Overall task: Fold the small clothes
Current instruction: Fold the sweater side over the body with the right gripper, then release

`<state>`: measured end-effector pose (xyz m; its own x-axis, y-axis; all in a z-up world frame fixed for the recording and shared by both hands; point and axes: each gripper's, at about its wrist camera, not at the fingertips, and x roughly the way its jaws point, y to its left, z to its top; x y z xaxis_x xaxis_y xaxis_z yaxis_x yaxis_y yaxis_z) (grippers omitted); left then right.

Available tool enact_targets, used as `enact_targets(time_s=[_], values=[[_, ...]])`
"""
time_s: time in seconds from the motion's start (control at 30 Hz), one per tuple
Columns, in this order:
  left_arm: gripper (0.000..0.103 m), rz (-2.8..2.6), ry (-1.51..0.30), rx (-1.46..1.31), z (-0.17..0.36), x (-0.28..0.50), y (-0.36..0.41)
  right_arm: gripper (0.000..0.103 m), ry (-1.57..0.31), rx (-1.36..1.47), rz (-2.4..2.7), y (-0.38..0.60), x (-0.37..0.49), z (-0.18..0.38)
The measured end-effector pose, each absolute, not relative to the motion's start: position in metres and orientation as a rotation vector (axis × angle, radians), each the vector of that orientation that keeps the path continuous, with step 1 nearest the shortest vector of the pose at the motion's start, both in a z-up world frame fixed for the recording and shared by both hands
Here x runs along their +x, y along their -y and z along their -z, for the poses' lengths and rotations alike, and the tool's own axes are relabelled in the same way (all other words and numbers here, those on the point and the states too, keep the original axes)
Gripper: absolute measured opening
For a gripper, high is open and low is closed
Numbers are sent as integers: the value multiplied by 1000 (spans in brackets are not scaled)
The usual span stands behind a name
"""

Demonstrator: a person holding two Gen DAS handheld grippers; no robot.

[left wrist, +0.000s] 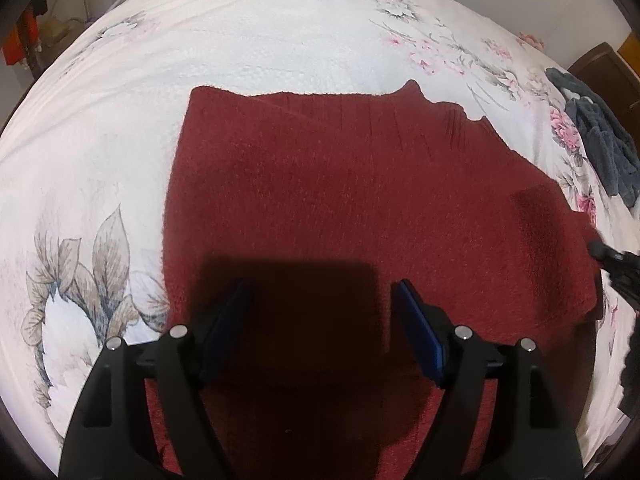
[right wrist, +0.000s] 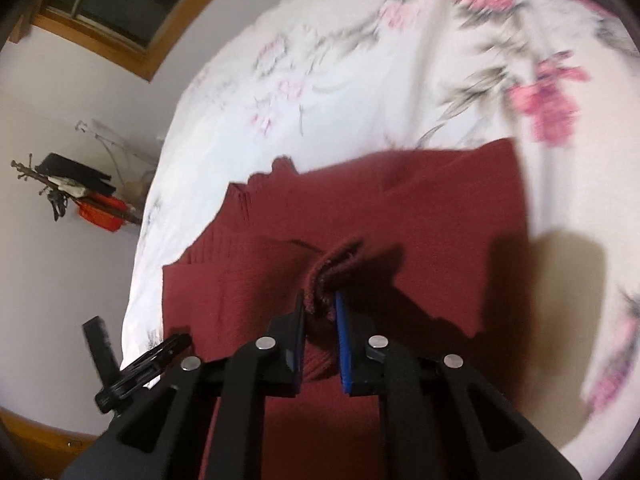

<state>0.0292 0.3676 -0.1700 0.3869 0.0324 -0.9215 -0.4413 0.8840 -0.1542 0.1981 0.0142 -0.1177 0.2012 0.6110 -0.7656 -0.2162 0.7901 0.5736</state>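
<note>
A dark red knitted garment (left wrist: 360, 184) lies spread on a white floral bedspread (left wrist: 260, 40). My left gripper (left wrist: 322, 292) hovers over its near part, open, with nothing between its blue pads. At the right edge of the left wrist view, a black tip of the right gripper (left wrist: 608, 258) meets the garment's side. In the right wrist view, my right gripper (right wrist: 320, 300) is shut on a bunched fold of the red garment (right wrist: 400, 216), lifting that edge. The left gripper (right wrist: 140, 360) shows as a black shape at the lower left.
A dark blue-grey fluffy cloth (left wrist: 600, 144) lies at the bed's right side. A wooden-framed window (right wrist: 120, 4) and a coat rack with hanging items (right wrist: 76, 192) stand by the white wall beyond the bed. A brown wooden cabinet (left wrist: 600, 64) is at the far right.
</note>
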Motion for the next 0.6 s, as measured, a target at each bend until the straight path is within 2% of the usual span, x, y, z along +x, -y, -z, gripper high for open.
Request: enact_targets(time_s=[0.17,0.33,0.47,0.6], values=[[77,-307,-1149,-410,173,31,-368,13,-1262,342,-516,13,186,126],[83,-270,-1176,-351,176,36,-364,14,-1312,322,-472,21,185,152],[83,-254,-1185,-316,165,37,-360,22,-1272,283,-437,21,185,140],[83,-219,-1139,-344,147,34,-351,23,-1176,225,-449,19,179,111]])
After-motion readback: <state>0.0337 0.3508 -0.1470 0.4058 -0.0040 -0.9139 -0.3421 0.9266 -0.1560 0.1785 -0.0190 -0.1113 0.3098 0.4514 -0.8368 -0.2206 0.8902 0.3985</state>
